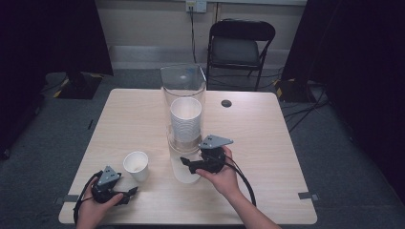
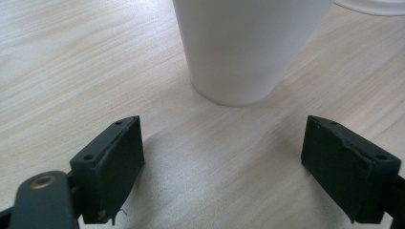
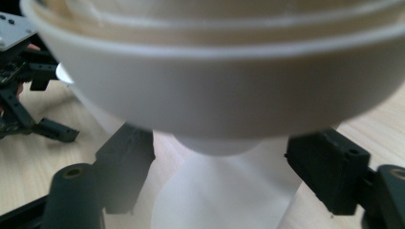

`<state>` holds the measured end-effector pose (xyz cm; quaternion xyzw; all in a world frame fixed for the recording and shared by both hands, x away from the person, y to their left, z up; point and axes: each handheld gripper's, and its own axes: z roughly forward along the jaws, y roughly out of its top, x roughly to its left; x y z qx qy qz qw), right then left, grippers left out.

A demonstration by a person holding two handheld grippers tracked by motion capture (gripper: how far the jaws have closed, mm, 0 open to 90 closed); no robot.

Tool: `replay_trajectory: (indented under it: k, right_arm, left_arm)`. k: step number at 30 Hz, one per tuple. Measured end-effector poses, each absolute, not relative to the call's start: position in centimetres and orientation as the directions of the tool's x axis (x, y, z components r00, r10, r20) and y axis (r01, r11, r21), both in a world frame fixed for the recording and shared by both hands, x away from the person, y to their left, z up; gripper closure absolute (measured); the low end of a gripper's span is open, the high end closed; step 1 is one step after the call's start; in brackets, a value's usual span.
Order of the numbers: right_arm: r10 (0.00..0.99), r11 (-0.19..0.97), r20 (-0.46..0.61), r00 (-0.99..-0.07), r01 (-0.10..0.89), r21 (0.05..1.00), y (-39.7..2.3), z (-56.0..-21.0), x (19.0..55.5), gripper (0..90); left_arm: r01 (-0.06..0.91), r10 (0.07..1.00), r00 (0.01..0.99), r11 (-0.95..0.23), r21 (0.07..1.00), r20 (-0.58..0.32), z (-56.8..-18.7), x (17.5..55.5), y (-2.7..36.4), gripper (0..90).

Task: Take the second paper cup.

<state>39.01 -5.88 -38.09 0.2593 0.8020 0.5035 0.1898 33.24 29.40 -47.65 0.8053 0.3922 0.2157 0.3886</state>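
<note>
The jaws of the right gripper (image 1: 187, 164) stand on either side of a translucent white cup (image 3: 224, 191) lying on its side at the mouth of a clear dispenser tube (image 1: 183, 86); from the right gripper view it is hard to tell whether the pads press on it. The jaws of the left gripper (image 2: 224, 162) stand wide with nothing between them.

Just ahead of the left jaws, an upright white foam cup (image 2: 246, 47) rests on the counter (image 2: 71, 71), apart from both pads. In the high view this cup sits just beyond and to the right of the left jaws.

Directly above the right jaws, a stack of white cups (image 3: 215, 81) looms large and blurred, rims facing the camera. In the high view the stack sits inside the clear tube, which lies along the middle of the counter, beyond the right jaws.

A person's hands come in from the near edge, each holding one gripper, with black cables trailing back.

Far beyond both jaws, past the counter's far edge, a black folding chair (image 1: 241, 45) stands on grey carpet by a pale wall.
</note>
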Motion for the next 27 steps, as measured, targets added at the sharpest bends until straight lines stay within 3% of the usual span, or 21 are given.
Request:
replay_trajectory:
  k: [2,3,9,17,18,19,21,22,24,25,26,27]
  right_arm:
    - [0.609,0.345,-0.047,-0.792,0.211,0.915,-5.7,-38.1,39.1,27.4]
    - [0.610,0.344,-0.055,-0.790,0.201,0.917,-5.5,-38.1,39.2,34.8]
    - [0.594,0.345,-0.079,-0.800,0.166,0.924,-5.5,-38.5,39.3,36.6]
    - [0.598,0.301,-0.017,-0.801,0.205,0.931,-5.6,-39.5,39.3,39.0]
    - [0.597,0.310,-0.022,-0.802,0.205,0.928,-5.7,-39.6,39.3,48.0]
    - [0.541,0.409,-0.051,-0.839,0.209,0.888,-5.8,-40.4,39.4,90.0]
    - [0.531,0.484,-0.103,-0.841,0.201,0.852,-6.1,-42.9,39.4,90.0]
    - [0.531,0.451,-0.084,-0.843,0.197,0.871,-6.6,-43.6,39.3,89.8]
    - [0.561,0.373,-0.045,-0.827,0.204,0.905,-7.1,-43.3,39.1,72.1]
    - [0.566,0.359,-0.029,-0.824,0.214,0.908,-7.1,-42.7,39.2,54.9]
    - [0.580,0.364,-0.047,-0.813,0.206,0.908,-7.1,-42.3,39.2,46.0]
    - [0.583,0.365,-0.060,-0.810,0.195,0.911,-7.2,-41.9,39.1,43.7]
  left_arm:
    - [0.463,0.799,0.599,-0.391,0.796,0.045,-47.6,33.3,29.4,13.2]
    - [0.464,0.799,0.599,-0.388,0.796,0.041,-47.7,33.3,29.4,13.1]
    - [0.464,0.799,0.599,-0.389,0.796,0.041,-47.7,33.3,29.4,13.0]
    - [0.464,0.799,0.599,-0.389,0.796,0.041,-47.7,33.3,29.4,13.1]
    - [0.464,0.799,0.599,-0.389,0.796,0.041,-47.7,33.3,29.4,13.1]
    - [0.464,0.799,0.599,-0.389,0.796,0.041,-47.7,33.3,29.4,13.1]
    - [0.464,0.799,0.599,-0.389,0.796,0.041,-47.7,33.3,29.4,13.1]
    - [0.467,0.800,0.599,-0.385,0.796,0.036,-47.7,33.3,29.3,13.1]
    - [0.465,0.798,0.602,-0.387,0.796,0.037,-47.7,33.3,29.4,12.9]
    - [0.465,0.798,0.602,-0.387,0.796,0.037,-47.7,33.3,29.4,12.8]
    - [0.464,0.798,0.602,-0.387,0.796,0.037,-47.7,33.3,29.4,12.7]
    - [0.465,0.798,0.602,-0.386,0.797,0.036,-47.7,33.3,29.3,12.8]
